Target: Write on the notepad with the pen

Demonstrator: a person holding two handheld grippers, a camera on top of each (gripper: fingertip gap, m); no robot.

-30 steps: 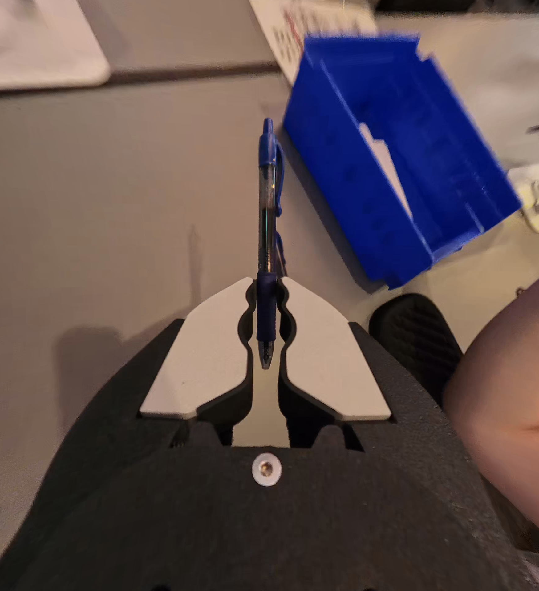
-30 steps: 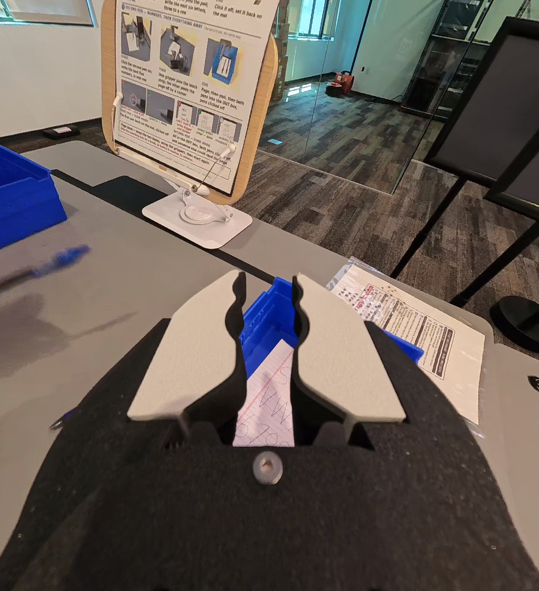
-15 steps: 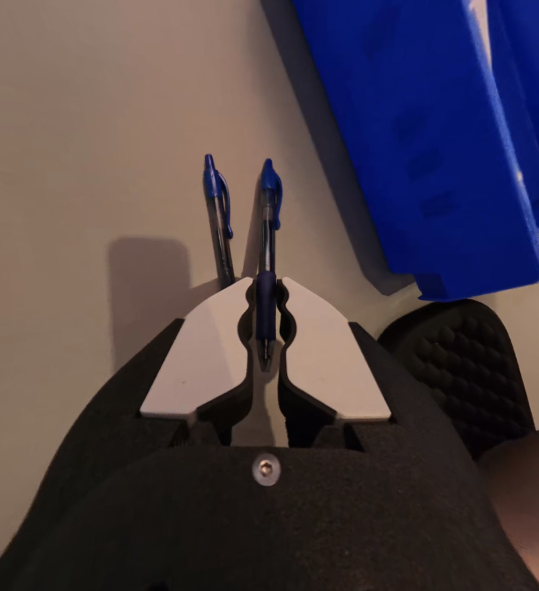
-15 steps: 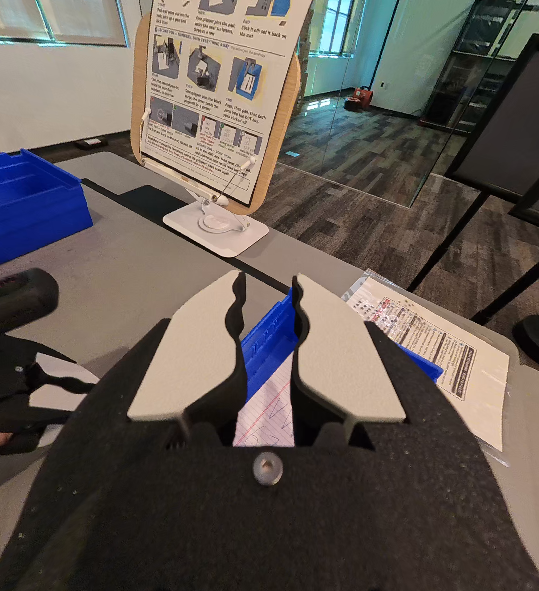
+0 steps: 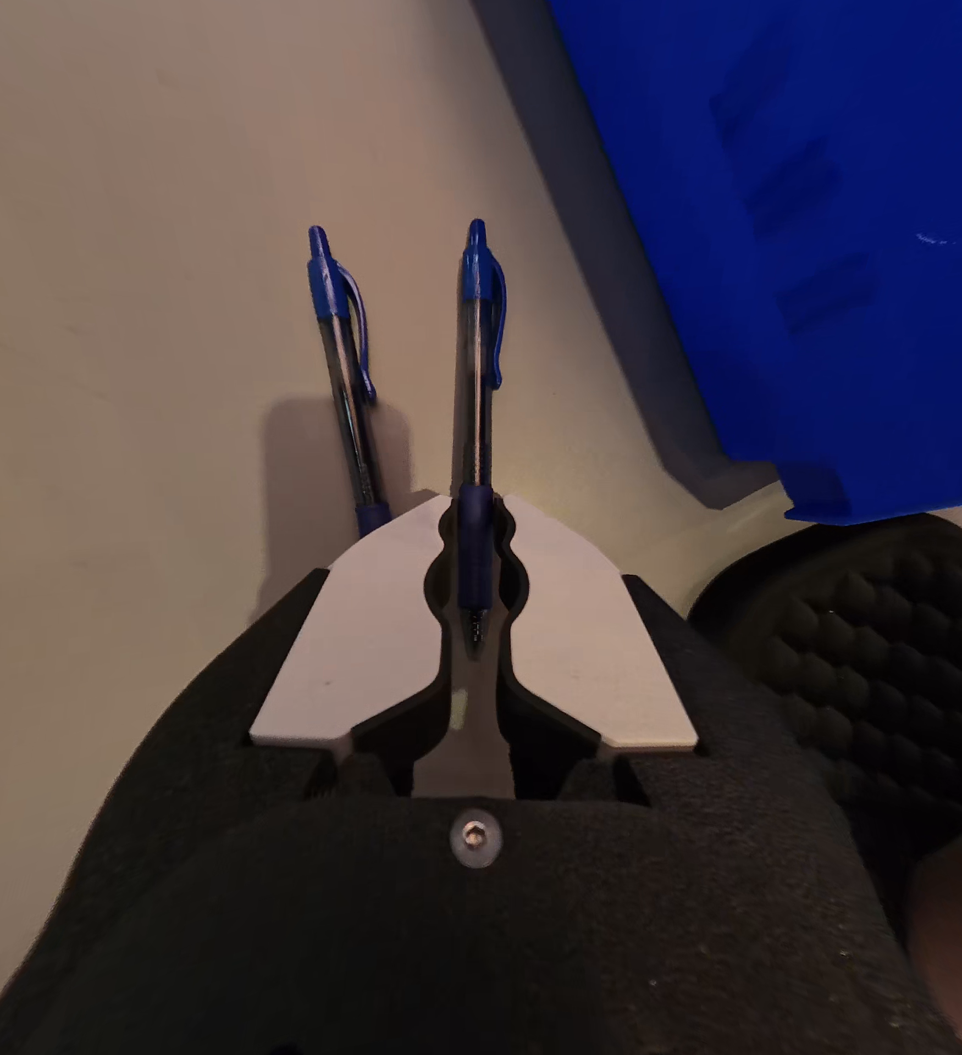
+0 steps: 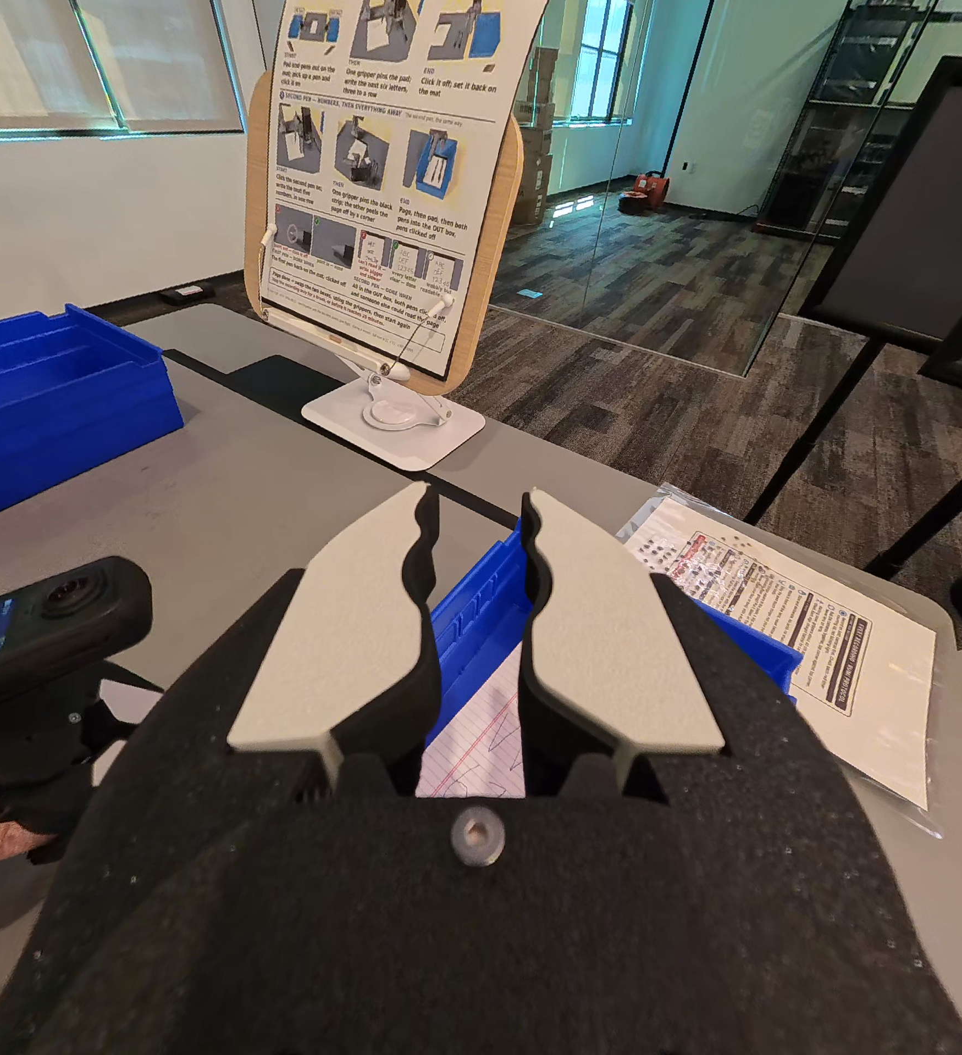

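My left gripper (image 5: 474, 502) is shut on a blue click pen (image 5: 477, 365), gripping its dark rubber grip; the clicker end points away from me and the tip sits back between the fingers. A second blue pen (image 5: 344, 365) lies on the grey table just left of it, its lower end hidden under my left finger. My right gripper (image 6: 479, 496) is open and empty above a blue bin (image 6: 479, 605). A lined notepad page (image 6: 481, 736) with handwriting lies in that bin, seen between the fingers.
A blue bin (image 5: 810, 228) stands close on the right in the left wrist view. The left gripper body with its camera (image 6: 50, 622) shows at left. A second blue bin (image 6: 50, 394), an instruction board on a white stand (image 6: 393, 194), and a bagged printed sheet (image 6: 798, 645) sit around the table. The grippers' ends are close to 30 centimetres from one another.
My left gripper, still holding its pen, came down close to the table beside the second pen and the blue bin. My right gripper stayed open over the bin, shifting slightly.
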